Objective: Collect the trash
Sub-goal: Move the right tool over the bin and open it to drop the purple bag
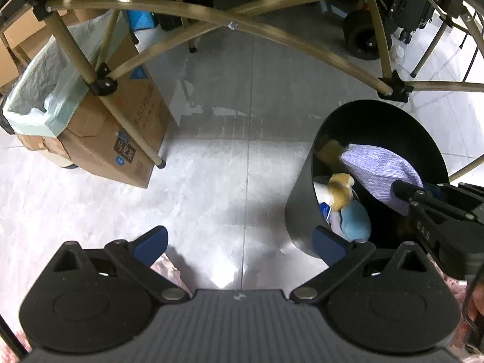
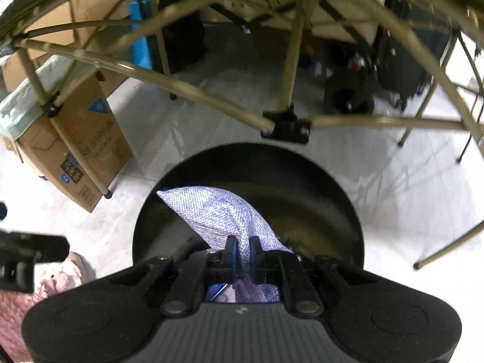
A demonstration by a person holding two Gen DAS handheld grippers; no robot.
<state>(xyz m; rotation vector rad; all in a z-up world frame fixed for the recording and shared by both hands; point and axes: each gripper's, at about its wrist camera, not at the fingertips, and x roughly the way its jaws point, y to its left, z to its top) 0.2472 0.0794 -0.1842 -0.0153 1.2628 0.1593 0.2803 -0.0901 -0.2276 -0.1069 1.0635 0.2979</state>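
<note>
Lavender cloth (image 2: 217, 211) pinched in closed right hand-held gripper (image 2: 243, 252), hanging over open black bin (image 2: 338, 187) on floor; left hand-held gripper (image 1: 240, 240) wide open, empty, beside bin.

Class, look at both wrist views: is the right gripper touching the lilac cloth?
Touching. The right wrist view shows the right gripper with its fingers pinched shut on the lilac cloth.

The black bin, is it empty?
No. The black bin already holds a blue and tan soft toy and other bits.
</note>
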